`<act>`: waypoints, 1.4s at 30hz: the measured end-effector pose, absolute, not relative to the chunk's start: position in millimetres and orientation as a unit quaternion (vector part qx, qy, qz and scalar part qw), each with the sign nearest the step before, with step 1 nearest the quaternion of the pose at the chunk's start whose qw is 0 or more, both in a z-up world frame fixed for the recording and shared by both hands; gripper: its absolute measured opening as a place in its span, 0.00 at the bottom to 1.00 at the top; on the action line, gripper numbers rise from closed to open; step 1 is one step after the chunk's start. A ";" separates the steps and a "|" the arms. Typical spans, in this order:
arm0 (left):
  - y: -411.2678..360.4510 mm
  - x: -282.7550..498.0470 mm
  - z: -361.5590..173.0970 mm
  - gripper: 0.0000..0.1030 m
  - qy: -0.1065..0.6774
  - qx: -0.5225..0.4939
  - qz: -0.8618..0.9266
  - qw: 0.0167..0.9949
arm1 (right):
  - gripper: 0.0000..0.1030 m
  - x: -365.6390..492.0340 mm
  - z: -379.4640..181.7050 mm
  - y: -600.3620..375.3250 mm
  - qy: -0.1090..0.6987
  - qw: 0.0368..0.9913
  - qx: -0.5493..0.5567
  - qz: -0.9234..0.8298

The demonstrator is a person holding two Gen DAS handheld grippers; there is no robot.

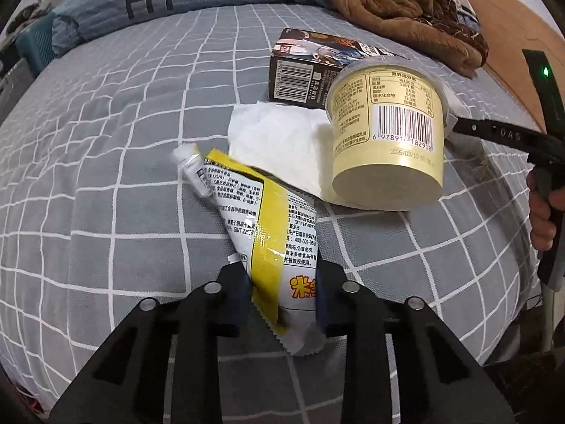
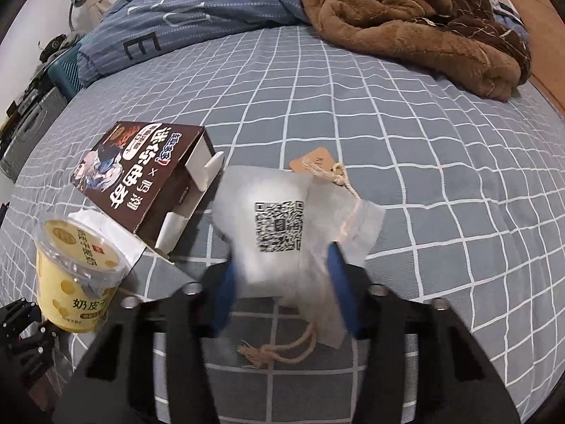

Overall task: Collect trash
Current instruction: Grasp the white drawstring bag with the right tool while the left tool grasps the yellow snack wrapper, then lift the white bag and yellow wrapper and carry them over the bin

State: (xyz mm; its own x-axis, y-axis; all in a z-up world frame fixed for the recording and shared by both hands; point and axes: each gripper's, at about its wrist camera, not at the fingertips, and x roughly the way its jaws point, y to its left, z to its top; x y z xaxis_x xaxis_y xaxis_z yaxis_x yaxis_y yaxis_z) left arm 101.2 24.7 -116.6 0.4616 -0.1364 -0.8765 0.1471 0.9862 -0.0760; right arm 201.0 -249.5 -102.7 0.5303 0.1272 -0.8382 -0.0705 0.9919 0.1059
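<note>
With the left gripper point(image 1: 282, 304) pinching the snack wrapper point(image 1: 272, 233) between its jaws and the right gripper point(image 2: 282, 282) pinching the translucent pouch point(image 2: 289, 233), either slick film could slip free when lifted off the bed point(image 2: 406, 141).

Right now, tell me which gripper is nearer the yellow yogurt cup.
Left. The left gripper, gripping the snack wrapper, sits just before the yogurt cup; the right gripper, on the white drawstring pouch, lies beyond the brown box.

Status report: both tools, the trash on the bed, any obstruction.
Left tool shut on snack wrapper. Right tool shut on white pouch. Cup, box, tissue remain. Nothing blocking.
</note>
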 end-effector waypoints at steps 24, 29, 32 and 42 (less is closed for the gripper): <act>47.2 73.4 -79.7 0.16 0.481 -0.019 -0.040 0.876 | 0.26 182.0 -58.9 -244.6 0.432 0.901 0.010 0.039; 48.9 70.6 -74.2 0.16 0.475 -0.021 -0.040 0.879 | 0.26 174.0 -51.2 -238.7 0.424 0.905 0.004 0.039; 49.6 69.3 -69.4 0.16 0.473 -0.022 -0.038 0.880 | 0.26 167.8 -46.5 -235.6 0.419 0.907 0.002 0.041; 50.3 53.0 -52.3 0.16 0.463 -0.031 -0.040 0.885 | 0.26 138.2 -31.0 -229.3 0.405 0.913 0.004 0.040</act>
State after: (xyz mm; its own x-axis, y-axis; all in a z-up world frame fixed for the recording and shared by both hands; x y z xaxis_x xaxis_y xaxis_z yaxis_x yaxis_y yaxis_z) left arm 53.0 50.3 -52.3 0.5674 -0.1000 -0.8173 0.0432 0.9948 -0.0917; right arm 138.2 -229.3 -31.0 0.6681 0.0763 -0.7401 -0.0705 0.9967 0.0391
